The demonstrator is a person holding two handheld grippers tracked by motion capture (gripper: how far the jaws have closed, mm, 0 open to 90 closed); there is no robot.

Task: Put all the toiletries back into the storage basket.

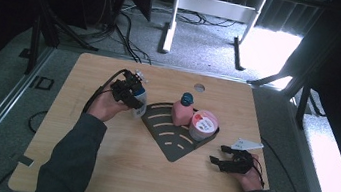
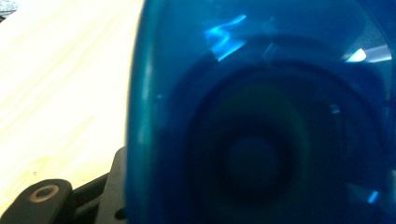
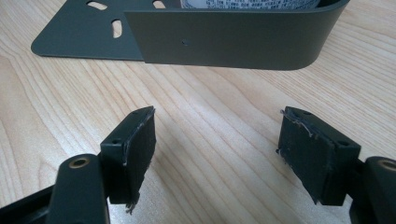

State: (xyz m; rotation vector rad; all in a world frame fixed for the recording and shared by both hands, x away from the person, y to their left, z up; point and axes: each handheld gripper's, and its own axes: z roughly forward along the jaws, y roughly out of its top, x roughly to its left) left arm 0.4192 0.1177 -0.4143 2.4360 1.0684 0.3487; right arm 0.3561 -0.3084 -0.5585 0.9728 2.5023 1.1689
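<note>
My left gripper is shut on a blue see-through bottle, held just off the left edge of the dark fan-shaped rack. Seen from the left gripper view, the blue bottle sits close against the lens, with one black jaw at the bottom left. A pink bottle with a blue cap and a round tub with a red and white lid stand inside the rack. My right gripper rests low on the table to the right of the rack, open with nothing between its pads. Its jaws face the rack's curved wall.
The wooden table has a small round hole near its far edge. Bare wood lies in front of the rack and between the two hands. Beyond the table are cables and a white desk frame on the grey floor.
</note>
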